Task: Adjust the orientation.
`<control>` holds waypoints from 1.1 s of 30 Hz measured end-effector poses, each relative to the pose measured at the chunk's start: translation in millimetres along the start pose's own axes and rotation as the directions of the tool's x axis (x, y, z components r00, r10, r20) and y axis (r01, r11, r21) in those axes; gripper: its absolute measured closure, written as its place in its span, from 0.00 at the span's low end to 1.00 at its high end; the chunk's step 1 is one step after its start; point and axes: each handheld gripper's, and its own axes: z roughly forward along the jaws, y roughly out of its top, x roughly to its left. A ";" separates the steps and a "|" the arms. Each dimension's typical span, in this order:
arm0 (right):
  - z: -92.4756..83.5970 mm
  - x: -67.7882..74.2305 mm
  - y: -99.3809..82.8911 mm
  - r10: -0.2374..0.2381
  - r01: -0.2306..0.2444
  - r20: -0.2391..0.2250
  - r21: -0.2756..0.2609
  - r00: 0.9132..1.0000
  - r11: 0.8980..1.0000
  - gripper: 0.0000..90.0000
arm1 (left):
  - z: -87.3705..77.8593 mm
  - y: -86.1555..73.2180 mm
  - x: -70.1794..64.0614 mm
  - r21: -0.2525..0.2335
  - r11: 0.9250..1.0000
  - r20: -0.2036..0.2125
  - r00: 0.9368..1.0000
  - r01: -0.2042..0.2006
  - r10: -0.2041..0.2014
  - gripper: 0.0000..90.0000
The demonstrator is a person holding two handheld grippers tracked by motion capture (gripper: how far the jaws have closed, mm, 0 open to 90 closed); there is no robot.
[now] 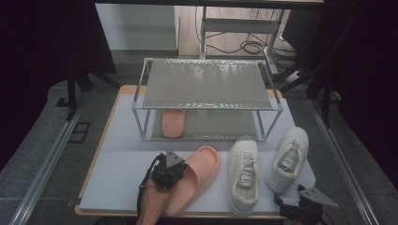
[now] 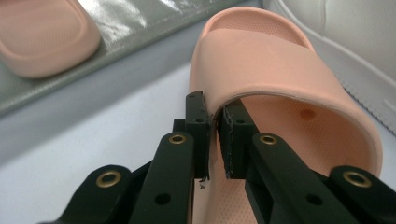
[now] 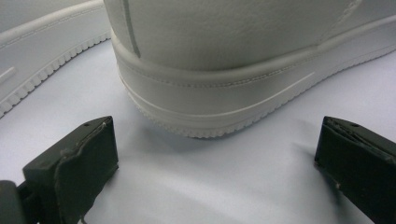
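Pinching the near edge of the pink slide's strap, the left gripper point(image 2: 214, 135) has its fingers point(image 2: 198, 126) almost together, one pad outside the strap and one under it, so the rubber band is clamped between them. That slide point(image 1: 195, 178) lies on the near left part of the surface point(image 1: 122, 140), toe pointing far and slightly right, with the hand point(image 1: 152, 201) coming in from the near edge behind the gripper.

In the right gripper view the right gripper point(image 3: 215, 163) has its fingers point(image 3: 84, 158) spread wide and holding nothing, resting low over the bare surface just short of the heel of a white sneaker point(image 3: 224, 70). In the high view this gripper point(image 1: 305, 204) sits at the near right corner, close to the heel of the right-hand sneaker point(image 1: 288, 157).

A second white sneaker point(image 1: 244, 173) lies between the held slide and that right-hand one, both pointing far.

Farther back stands a two-level metal shoe rack point(image 1: 206, 84). Its top shelf is bare, and the matching pink slide point(image 1: 173, 123) sits on the left part of the lower shelf, toe toward the near side.
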 end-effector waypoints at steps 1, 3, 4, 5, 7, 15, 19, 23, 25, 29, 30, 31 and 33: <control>0.0 0.0 0.0 -0.001 0.001 0.000 0.000 1.000 1.000 0.00 | 0.5 2.6 0.2 -0.003 1.000 -0.004 1.000 -0.002 0.002 0.92; 0.0 0.0 0.0 0.000 0.000 0.000 0.000 1.000 1.000 0.00 | 2.1 8.1 0.8 -0.008 1.000 -0.013 1.000 -0.005 0.005 0.92; 0.0 0.0 0.0 0.000 0.000 0.000 0.000 1.000 1.000 0.00 | 3.2 10.9 1.3 -0.011 1.000 -0.017 1.000 -0.006 0.006 0.92; 0.0 -0.1 0.0 -0.002 0.002 -0.001 0.000 1.000 1.000 0.00 | 4.3 13.8 1.7 -0.014 1.000 -0.022 1.000 -0.006 0.006 0.92; 0.0 -0.2 -0.1 -0.001 0.001 0.000 0.000 1.000 1.000 0.00 | 6.9 19.1 3.4 -0.017 1.000 -0.027 1.000 -0.005 0.005 0.92; -0.2 -0.3 0.0 -0.002 0.002 -0.001 0.001 1.000 1.000 0.00 | 20.9 36.0 11.4 -0.025 0.999 -0.045 0.998 0.029 -0.031 0.91; -0.2 -0.3 0.0 -0.002 0.002 -0.001 0.001 1.000 1.000 0.00 | 29.6 44.4 15.1 -0.044 0.997 -0.059 0.996 0.063 -0.065 0.90; -0.2 -0.3 0.0 -0.001 0.001 -0.001 0.001 1.000 1.000 0.00 | 41.7 54.7 18.2 -0.058 0.994 -0.088 0.991 0.091 -0.096 0.90; -0.2 -0.3 0.0 -0.002 0.002 -0.001 0.000 1.000 1.000 0.00 | 46.6 58.4 19.0 -0.063 0.993 -0.104 0.989 0.096 -0.102 0.90; -0.2 -0.3 0.0 -0.001 0.001 -0.002 0.000 1.000 1.000 0.00 | 57.0 64.9 21.8 -0.069 0.991 -0.146 0.982 0.114 -0.123 0.90; -0.2 -0.3 -0.1 -0.001 0.001 -0.002 0.000 1.000 1.000 0.00 | 59.7 66.5 22.8 -0.070 0.991 -0.159 0.979 0.118 -0.128 0.90; -0.2 -0.3 -0.1 -0.001 0.001 -0.002 0.000 1.000 1.000 0.00 | 62.4 68.0 23.7 -0.069 0.990 -0.170 0.976 0.125 -0.136 0.90; -0.2 -0.3 -0.1 -0.001 0.001 -0.002 0.000 1.000 1.000 0.00 | 65.1 69.3 24.6 -0.071 0.989 -0.180 0.973 0.132 -0.143 0.90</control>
